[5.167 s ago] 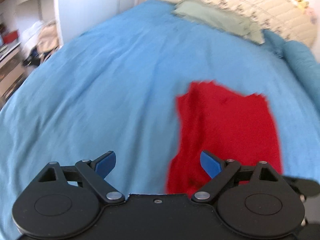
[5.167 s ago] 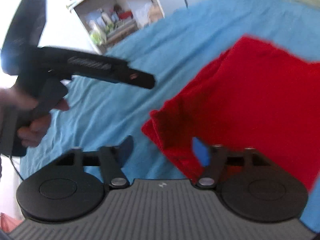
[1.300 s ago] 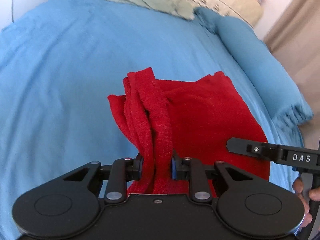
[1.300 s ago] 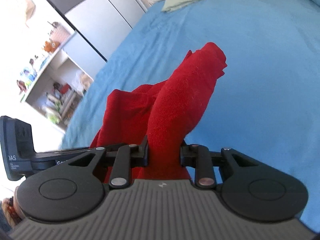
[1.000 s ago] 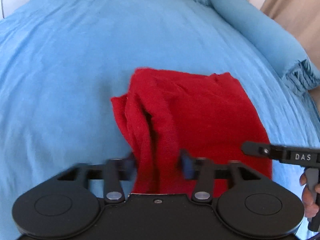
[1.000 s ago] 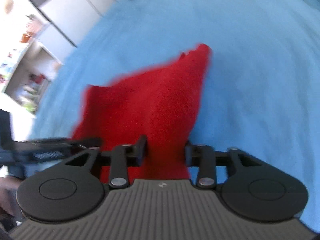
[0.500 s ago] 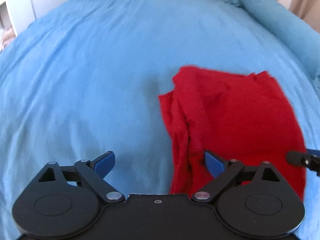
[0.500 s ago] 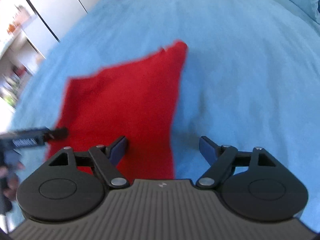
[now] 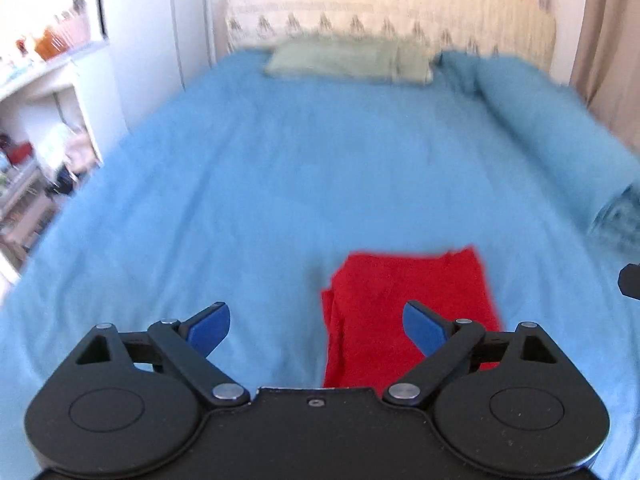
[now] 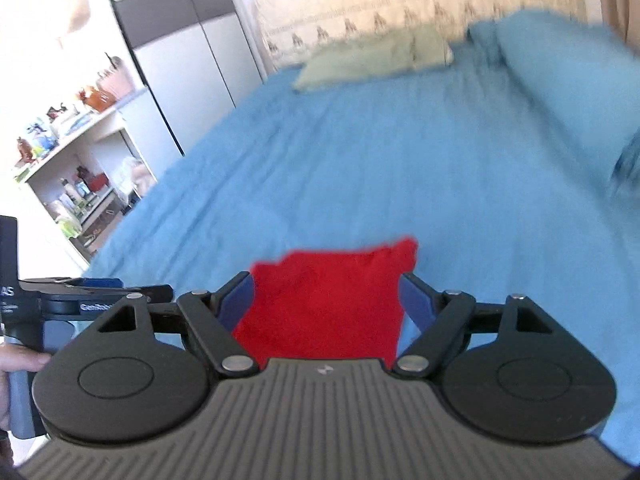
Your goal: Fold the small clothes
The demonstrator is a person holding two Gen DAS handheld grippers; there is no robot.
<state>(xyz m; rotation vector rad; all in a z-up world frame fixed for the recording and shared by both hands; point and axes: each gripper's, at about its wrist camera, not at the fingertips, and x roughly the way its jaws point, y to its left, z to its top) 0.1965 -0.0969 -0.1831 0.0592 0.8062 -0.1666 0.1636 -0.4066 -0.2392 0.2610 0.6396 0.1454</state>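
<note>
Red cloth (image 9: 408,312), folded, lies flat on the blue bed (image 9: 320,168) below and ahead of both your tools. Your left tool (image 9: 316,326) is closing slightly, its blue pads clear of the fabric. Your right tool (image 10: 326,300) is spread wide, gripping nothing. Only the right wrist view shows your hand (image 10: 16,364) on the other handle.

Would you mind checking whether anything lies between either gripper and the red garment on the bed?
Nothing visible does. The red garment lies flat on the blue bedspread, apart from both grippers. The left gripper, jaws closing slightly but wide apart, and the open right gripper are both empty. The green pillow lies far off by the headboard.
</note>
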